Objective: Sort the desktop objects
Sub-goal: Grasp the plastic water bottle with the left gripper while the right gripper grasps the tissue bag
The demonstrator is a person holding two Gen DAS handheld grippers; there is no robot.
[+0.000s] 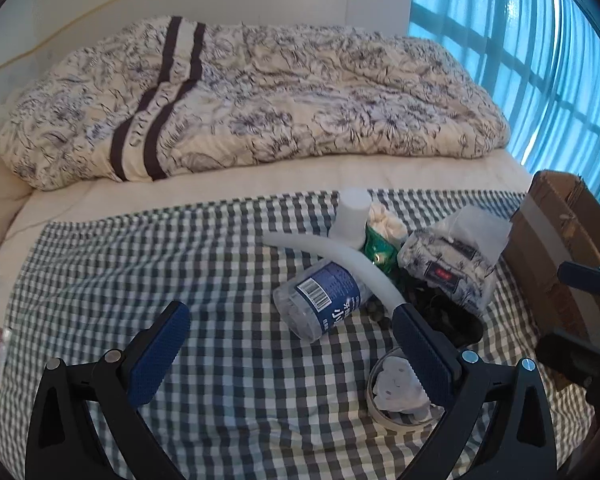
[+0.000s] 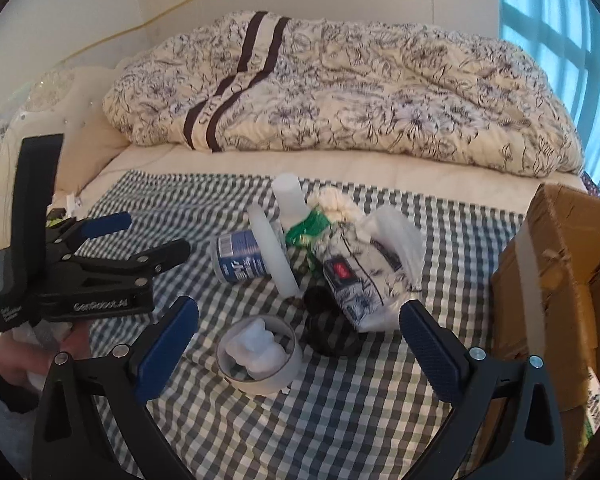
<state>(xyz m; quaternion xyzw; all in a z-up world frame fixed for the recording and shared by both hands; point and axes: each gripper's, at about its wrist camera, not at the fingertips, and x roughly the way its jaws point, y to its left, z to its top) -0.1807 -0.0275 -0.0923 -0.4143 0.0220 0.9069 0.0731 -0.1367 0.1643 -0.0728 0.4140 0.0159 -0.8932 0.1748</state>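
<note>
Both tongs are hanging spread wide and empty over the checked cloth that is covering the near part of the bed. The left tongs are hovering just on the near side of the clear plastic bottle, which is lying on its side with its blue label up. The right tongs are sitting just on the near side of the tape roll, with the left tongs showing to the left of it, gripped by a hand.

Taking the bottle as the landmark: a curved white tube is lying across its top, a white cylinder is standing just behind it, and a green packet with white pieces is leaning beside that cylinder. To the right of the bottle a patterned tissue pack is lying tilted, and a black object is resting below the pack. The tape roll, holding a white lump, is lying nearer than the bottle, partly behind the left tongs' right finger. Farther right, a cardboard box is standing at the cloth's edge. Behind the bottle, a floral quilt is lying heaped across the bed.
</note>
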